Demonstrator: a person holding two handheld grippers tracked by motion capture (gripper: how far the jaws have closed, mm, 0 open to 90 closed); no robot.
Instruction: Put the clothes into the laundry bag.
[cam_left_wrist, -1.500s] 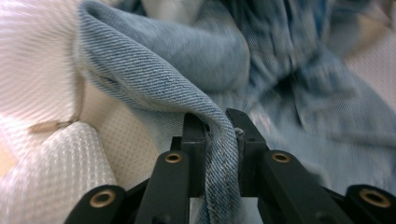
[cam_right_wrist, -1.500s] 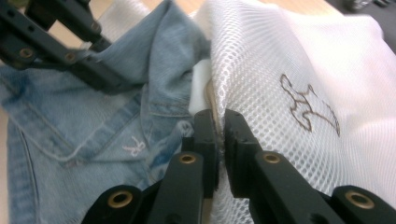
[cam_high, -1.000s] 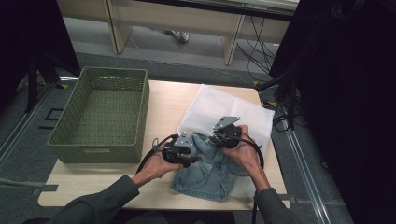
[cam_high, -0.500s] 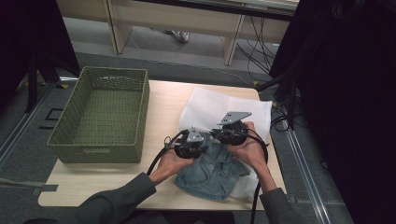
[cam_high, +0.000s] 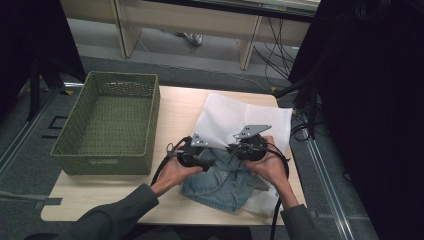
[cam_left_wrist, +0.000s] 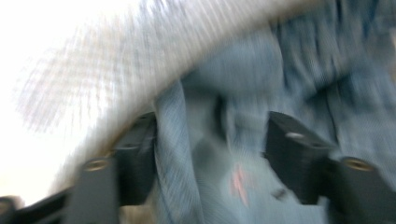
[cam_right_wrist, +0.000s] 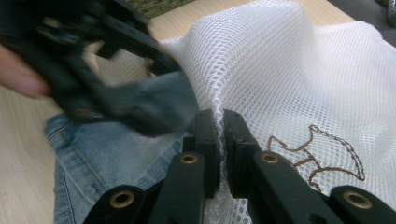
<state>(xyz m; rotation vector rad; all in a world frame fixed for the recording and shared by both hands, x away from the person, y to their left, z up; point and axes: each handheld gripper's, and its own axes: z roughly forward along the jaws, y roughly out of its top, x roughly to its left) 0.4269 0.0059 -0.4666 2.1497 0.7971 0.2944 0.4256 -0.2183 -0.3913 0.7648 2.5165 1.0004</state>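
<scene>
Table right edge crowded: right claw (cam_right_wrist: 220, 122) clamps mesh bag (cam_right_wrist: 299, 79); left claw (cam_left_wrist: 210, 154) apart, just opened, astride jeans (cam_left_wrist: 261, 88).

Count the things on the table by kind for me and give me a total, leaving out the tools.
Green woven basket: 1
White mesh bag: 1
Blue denim garment: 1
Total: 3

Your sleeves (cam_high: 116, 214) are dark grey-green. Each black tool, left tool (cam_high: 192, 156) and right tool (cam_high: 248, 148), carries a grey three-cornered plate on top, brass-coloured screws in its black jaws, and a black cable trailing behind.
</scene>
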